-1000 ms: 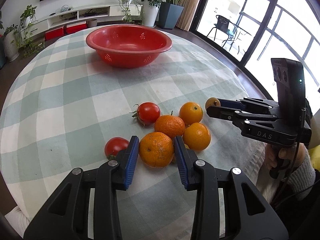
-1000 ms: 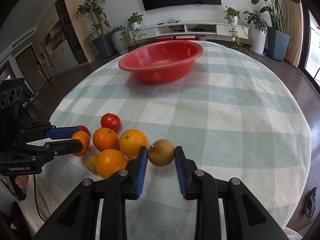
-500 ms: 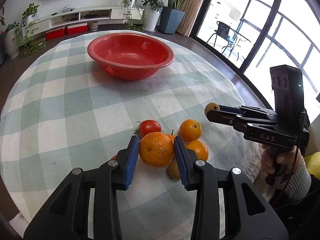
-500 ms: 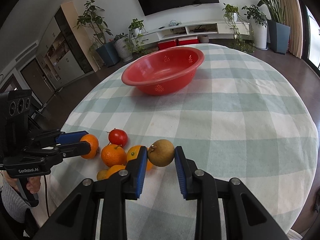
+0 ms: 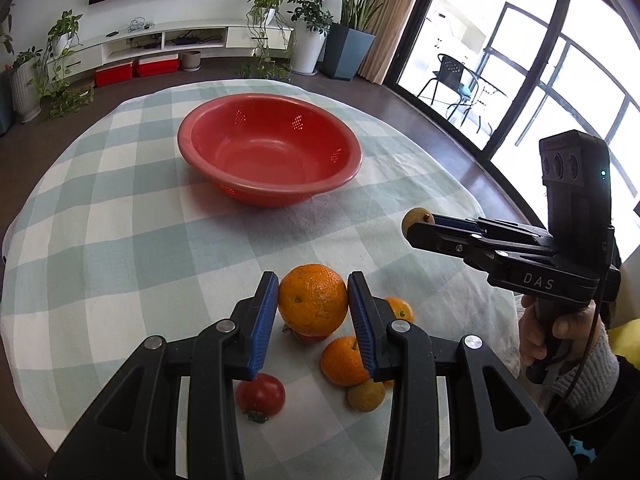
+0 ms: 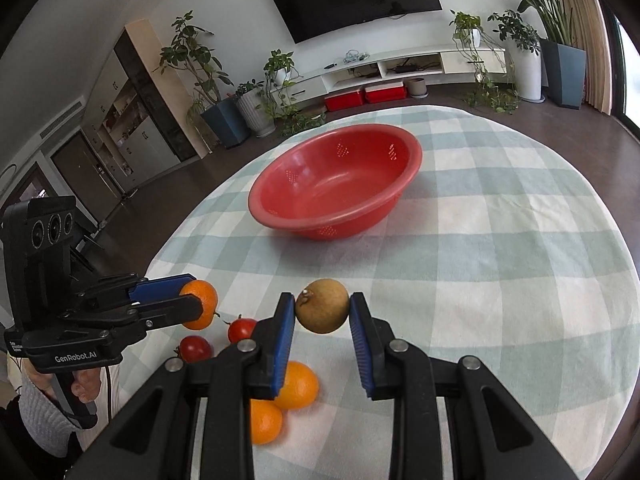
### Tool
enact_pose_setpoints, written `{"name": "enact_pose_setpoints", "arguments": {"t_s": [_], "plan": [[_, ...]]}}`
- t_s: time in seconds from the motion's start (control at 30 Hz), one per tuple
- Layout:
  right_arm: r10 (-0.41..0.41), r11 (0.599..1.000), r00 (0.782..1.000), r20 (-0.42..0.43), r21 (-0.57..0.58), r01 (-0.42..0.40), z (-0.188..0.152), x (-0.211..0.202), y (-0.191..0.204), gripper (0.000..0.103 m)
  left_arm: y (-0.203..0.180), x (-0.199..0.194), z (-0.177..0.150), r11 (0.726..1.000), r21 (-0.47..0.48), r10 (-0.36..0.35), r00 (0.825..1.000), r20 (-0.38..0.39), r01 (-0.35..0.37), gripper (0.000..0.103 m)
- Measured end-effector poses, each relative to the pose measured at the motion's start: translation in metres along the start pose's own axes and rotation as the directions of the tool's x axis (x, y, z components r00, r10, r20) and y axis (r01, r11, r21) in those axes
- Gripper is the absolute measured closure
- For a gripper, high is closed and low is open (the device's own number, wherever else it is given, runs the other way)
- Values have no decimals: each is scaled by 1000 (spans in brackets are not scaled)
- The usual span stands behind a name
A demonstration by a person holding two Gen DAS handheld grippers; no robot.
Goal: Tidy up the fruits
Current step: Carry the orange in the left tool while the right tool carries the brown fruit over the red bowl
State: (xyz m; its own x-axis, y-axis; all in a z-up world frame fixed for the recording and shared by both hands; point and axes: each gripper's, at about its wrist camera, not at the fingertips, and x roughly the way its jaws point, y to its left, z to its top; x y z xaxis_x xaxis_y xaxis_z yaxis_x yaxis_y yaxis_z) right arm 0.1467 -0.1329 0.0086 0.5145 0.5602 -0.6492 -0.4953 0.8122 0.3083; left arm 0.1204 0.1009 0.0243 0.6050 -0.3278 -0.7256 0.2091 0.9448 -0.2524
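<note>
My left gripper (image 5: 313, 306) is shut on a large orange (image 5: 313, 299) and holds it above the table; it also shows in the right wrist view (image 6: 198, 304). My right gripper (image 6: 322, 312) is shut on a small brown round fruit (image 6: 322, 306), also lifted; it also shows in the left wrist view (image 5: 416, 222). An empty red perforated bowl (image 5: 270, 152) (image 6: 336, 180) stands farther back on the checked tablecloth. Below the grippers lie two tomatoes (image 5: 260, 396) (image 6: 195, 348), oranges (image 5: 344, 362) (image 6: 298, 385) and a small yellowish fruit (image 5: 366, 396).
The round table's checked cloth (image 6: 500, 248) ends at edges near the fruit pile. Beyond it are a TV console, potted plants (image 6: 224, 108) and glass doors (image 5: 520, 80) at the right.
Both grippers have lifted their fruit off the table and moved up and forward toward the bowl. The remaining fruit now lies below and behind the fingers.
</note>
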Motion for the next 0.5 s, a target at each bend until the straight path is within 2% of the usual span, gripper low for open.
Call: {"name": "enact_pose_setpoints", "arguments": {"t_s": [0.5], "plan": [[11, 1000, 1000, 23, -26, -11, 50, 30, 1, 72, 14, 8, 52, 1000, -14, 17, 999, 36, -16, 69]]}}
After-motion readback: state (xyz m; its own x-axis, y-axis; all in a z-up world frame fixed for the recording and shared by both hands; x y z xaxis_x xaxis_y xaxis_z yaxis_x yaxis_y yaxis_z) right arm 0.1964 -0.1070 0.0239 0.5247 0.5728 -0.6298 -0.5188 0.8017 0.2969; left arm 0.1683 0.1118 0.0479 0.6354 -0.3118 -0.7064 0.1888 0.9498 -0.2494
